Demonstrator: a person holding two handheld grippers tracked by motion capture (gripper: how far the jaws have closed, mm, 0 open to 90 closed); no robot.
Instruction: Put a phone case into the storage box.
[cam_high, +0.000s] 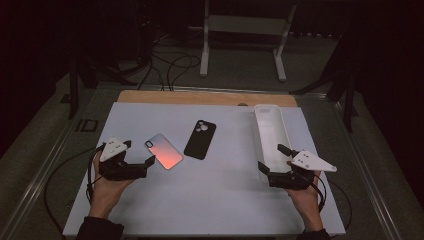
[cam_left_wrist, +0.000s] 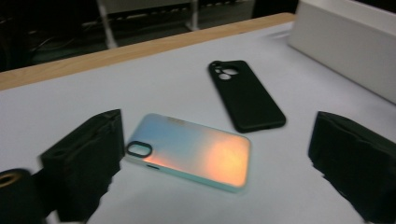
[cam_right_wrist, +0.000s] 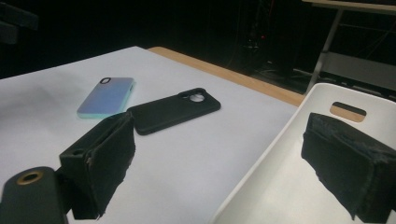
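1. Holding my left hand-held gripper (cam_high: 137, 153) wide open, nothing between the jaws, right beside the iridescent phone case (cam_high: 164, 151) lying flat toward the bench's (cam_high: 210, 200) left edge.
2. My right hand-held gripper (cam_high: 272, 157) gapes empty astride the white tray's (cam_high: 270, 127) near rim.

Iridescent phone case (cam_left_wrist: 191, 151) flat on table

bare mat (cam_high: 200, 195) before both hands; white tray (cam_high: 270, 131) walls off right, black case (cam_high: 200, 139) mid-table.
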